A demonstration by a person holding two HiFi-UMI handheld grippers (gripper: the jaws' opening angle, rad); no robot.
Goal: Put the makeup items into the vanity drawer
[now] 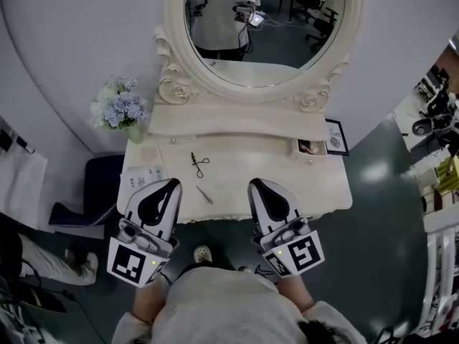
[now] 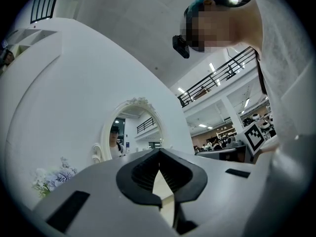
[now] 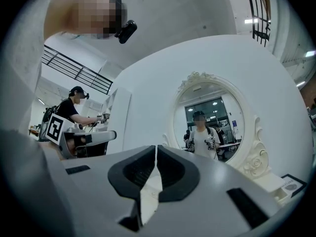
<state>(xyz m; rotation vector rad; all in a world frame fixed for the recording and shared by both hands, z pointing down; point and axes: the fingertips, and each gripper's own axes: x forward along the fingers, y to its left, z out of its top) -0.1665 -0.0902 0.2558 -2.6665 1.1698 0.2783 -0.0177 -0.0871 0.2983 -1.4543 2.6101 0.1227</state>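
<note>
While shut and empty, left gripper (image 1: 174, 183) and right gripper (image 1: 254, 183) above vanity (image 1: 244, 172) front edge, well apart

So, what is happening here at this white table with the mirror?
A person stands at the white vanity with a hand-held gripper in each hand. The left hand-held gripper and the right hand-held gripper are both shut and empty, held over the front of the top. An eyelash curler and a thin stick-like item lie untouched between them. A small drawer at the right stands open.
</note>
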